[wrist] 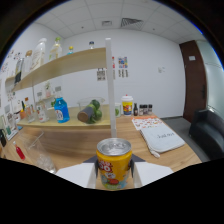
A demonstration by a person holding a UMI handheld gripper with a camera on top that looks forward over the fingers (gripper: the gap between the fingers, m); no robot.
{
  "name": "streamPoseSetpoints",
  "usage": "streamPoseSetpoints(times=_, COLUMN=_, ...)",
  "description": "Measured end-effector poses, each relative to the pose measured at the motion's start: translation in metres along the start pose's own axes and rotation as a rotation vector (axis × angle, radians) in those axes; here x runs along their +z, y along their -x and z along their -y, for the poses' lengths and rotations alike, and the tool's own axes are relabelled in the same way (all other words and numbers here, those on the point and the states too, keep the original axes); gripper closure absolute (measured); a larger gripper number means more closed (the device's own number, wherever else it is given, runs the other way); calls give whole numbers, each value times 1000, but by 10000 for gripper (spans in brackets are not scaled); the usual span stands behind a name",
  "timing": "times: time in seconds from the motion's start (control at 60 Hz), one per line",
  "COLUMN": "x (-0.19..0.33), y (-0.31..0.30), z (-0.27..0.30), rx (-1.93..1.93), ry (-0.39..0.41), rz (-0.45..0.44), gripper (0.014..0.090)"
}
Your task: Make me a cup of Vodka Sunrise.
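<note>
Yellow can (114, 163), silver top w/ pull tab, is seen closest to cam, upright, held between the two fingers of the gripper (114, 176). Dark finger pads (96, 170) are pressed against can on both sides, so claw is clamped on it. Can is raised above a wooden counter (75, 142); no contact w/ surface can be seen. Label print can't be read.

Directly behind can, a thin white pole (110, 85) is seen rising upright from counter.

Beyond the fingers, on the counter's right part, a white cloth or bag (162, 137) w/ writing is noted, and a printed sheet (146, 122) just past it.

At counter's far edge: blue bottle (61, 109), clear bowl w/ green items (90, 112), white tub w/ yellow label (127, 105), small dark bottles (143, 109) beside it.

A wooden shelf (65, 65) w/ bottles is noted above. A dark sofa (207, 130) is seen off to the right side, near a brown door (192, 75).
</note>
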Motion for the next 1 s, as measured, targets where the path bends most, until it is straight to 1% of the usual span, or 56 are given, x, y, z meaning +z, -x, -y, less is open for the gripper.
streamPoseSetpoints(times=0.117, x=15, y=-7, z=-34, rx=22, ry=75, rz=-3, gripper=539)
streamPoseSetpoints(times=0.233, x=26, y=-11, z=-55, rx=30, ry=126, rz=-16, gripper=536)
streamPoseSetpoints(times=0.35, x=27, y=-9, z=-65, rx=13, ry=157, rz=-13, gripper=529)
streamPoseSetpoints(times=0.367, x=27, y=-9, z=-64, rx=13, ry=148, rz=-12, gripper=533)
streamPoseSetpoints(times=0.533, x=21, y=-10, z=-68, rx=17, ry=166, rz=-17, gripper=515)
streamPoseSetpoints(times=0.767, x=11, y=-16, z=-78, rx=-8, ry=205, rz=-55, gripper=506)
streamPoseSetpoints(times=0.783, x=10, y=-15, z=-78, rx=-6, ry=211, rz=-57, gripper=491)
streamPoseSetpoints(times=0.817, x=9, y=-16, z=-76, rx=2, ry=215, rz=-65, gripper=437)
streamPoseSetpoints(times=0.867, x=3, y=-18, z=-68, rx=13, ry=207, rz=-87, gripper=285)
streamPoseSetpoints(times=0.9, x=-3, y=-19, z=-61, rx=14, ry=198, rz=-105, gripper=204)
streamPoseSetpoints(times=0.933, x=-10, y=-18, z=-53, rx=14, ry=187, rz=-119, gripper=184)
streamPoseSetpoints(times=1.0, x=-28, y=-12, z=-34, rx=12, ry=165, rz=-145, gripper=194)
